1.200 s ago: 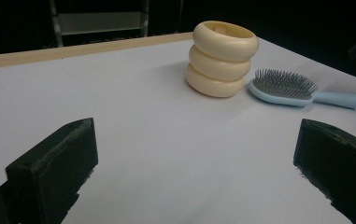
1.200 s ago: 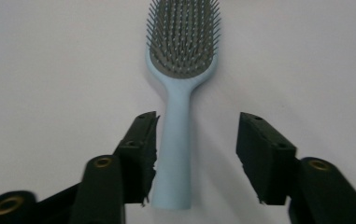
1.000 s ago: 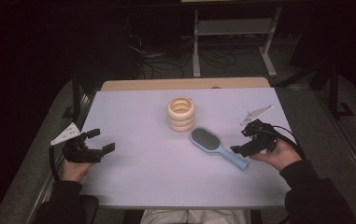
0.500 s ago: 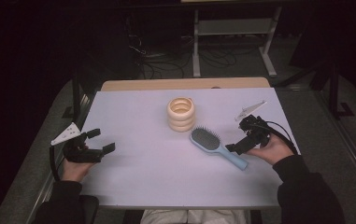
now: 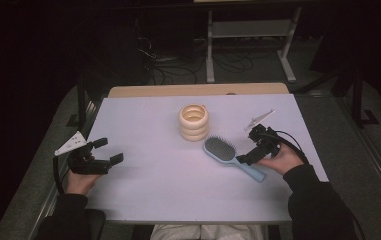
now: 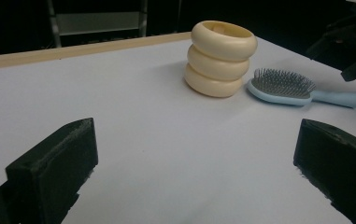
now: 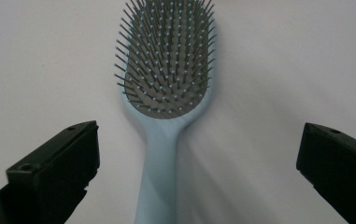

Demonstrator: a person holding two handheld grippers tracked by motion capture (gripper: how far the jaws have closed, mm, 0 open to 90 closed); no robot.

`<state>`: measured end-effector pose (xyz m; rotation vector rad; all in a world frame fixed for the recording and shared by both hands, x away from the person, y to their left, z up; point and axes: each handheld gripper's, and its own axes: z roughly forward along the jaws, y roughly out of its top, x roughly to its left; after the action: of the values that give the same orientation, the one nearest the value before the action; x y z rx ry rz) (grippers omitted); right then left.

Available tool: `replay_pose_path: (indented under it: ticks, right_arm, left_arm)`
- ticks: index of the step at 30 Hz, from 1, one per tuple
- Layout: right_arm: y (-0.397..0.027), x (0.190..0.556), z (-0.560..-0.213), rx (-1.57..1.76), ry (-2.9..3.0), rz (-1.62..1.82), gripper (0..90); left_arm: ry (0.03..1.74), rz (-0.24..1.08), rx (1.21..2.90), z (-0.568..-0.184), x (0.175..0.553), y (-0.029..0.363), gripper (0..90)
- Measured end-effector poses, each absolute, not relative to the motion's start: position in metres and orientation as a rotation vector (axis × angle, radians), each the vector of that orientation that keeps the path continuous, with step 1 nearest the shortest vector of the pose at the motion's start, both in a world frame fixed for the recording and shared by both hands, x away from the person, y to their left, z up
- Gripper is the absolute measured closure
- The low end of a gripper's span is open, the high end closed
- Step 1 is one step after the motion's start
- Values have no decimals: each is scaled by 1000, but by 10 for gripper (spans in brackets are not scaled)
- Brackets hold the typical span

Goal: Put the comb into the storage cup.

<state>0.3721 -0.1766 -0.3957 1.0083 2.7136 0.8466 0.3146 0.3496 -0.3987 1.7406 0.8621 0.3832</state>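
Hairbrush, light blue with grey bristles facing up, lies flat on the white table, just in front and to the right of the stack of cream rings, its handle pointing toward the person's right side. Compared with a second ago, the right gripper has come down and in over the handle, and its jaws have just been opening to their full spread; in the right gripper view the handle runs up the middle between the two black jaws, with clear gaps on both sides, so nothing is held yet. That looks like the line-up before a grasp on the handle. The left gripper rests near the table's left edge, jaws also wide apart, holding nothing, well away from the brush.
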Motion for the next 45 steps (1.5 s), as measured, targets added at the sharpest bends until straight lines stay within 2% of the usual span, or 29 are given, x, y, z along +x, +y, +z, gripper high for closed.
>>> replay_pose_path:
  ticks: [14, 21, 26, 31, 33, 37, 45]
  right_arm:
    - [-162, 373, -421, 990, 2791, 730, 0]
    - [-161, 370, -425, 977, 2795, 729, 197]
    - [-161, 368, -426, 951, 2814, 747, 404]
    - [-156, 367, -430, 927, 2850, 716, 506]
    - [-154, 367, -429, 923, 2840, 703, 593]
    - [-154, 366, -429, 925, 2823, 675, 676]
    - [-156, 367, -428, 934, 2826, 682, 685]
  left_arm:
    - [857, 383, 1743, -399, 315, 349, 0]
    - [855, 383, 1744, -399, 315, 349, 0]
    - [854, 381, 1743, -399, 315, 349, 0]
    - [853, 381, 1741, -399, 315, 349, 0]
    - [852, 380, 1742, -399, 315, 349, 0]
    - [851, 381, 1743, -399, 315, 349, 0]
    - [851, 380, 1741, -399, 314, 349, 0]
